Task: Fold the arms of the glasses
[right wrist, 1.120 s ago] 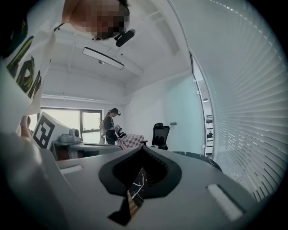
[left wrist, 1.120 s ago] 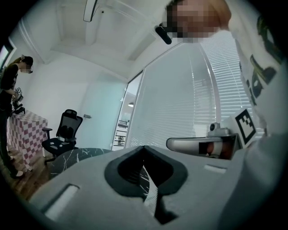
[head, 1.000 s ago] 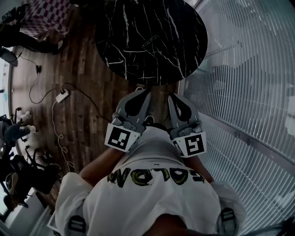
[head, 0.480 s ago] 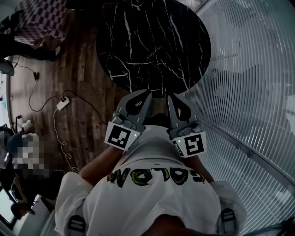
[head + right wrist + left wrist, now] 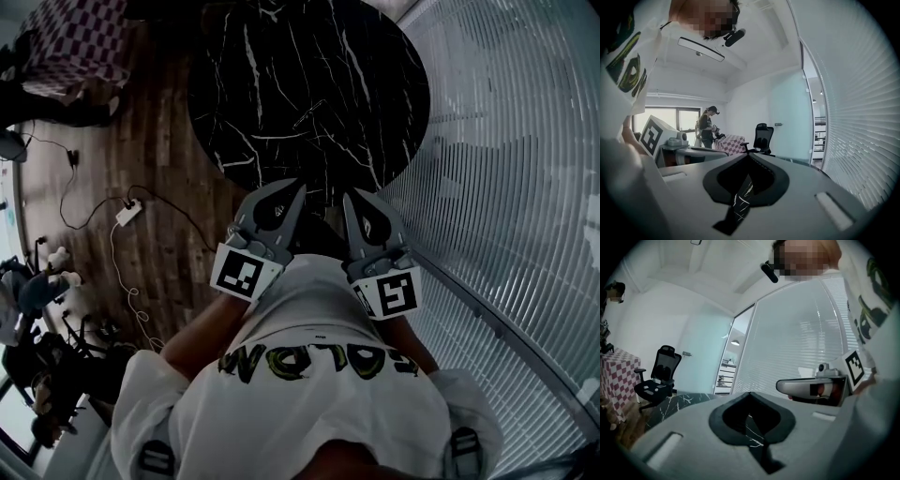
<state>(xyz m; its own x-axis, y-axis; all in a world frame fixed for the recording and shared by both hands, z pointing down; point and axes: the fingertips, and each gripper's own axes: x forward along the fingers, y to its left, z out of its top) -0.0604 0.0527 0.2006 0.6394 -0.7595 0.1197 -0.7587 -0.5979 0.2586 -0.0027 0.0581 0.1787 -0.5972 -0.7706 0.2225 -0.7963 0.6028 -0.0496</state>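
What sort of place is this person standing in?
Probably an office or meeting room: a black mesh swivel office chair, a glass wall covered by white slatted blinds, and a round black marble-patterned table on a dark wooden floor.

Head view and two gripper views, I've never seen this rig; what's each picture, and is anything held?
A person holds a hand tool, a gripper, in each hand. The head view looks down from their head: left gripper and right gripper point at a round black marble table. The other two pictures come from cameras riding on each gripper, looking along its jaws. Both grippers are shut and hold nothing. A small thin thing on the table may be the glasses; it is too small to tell.
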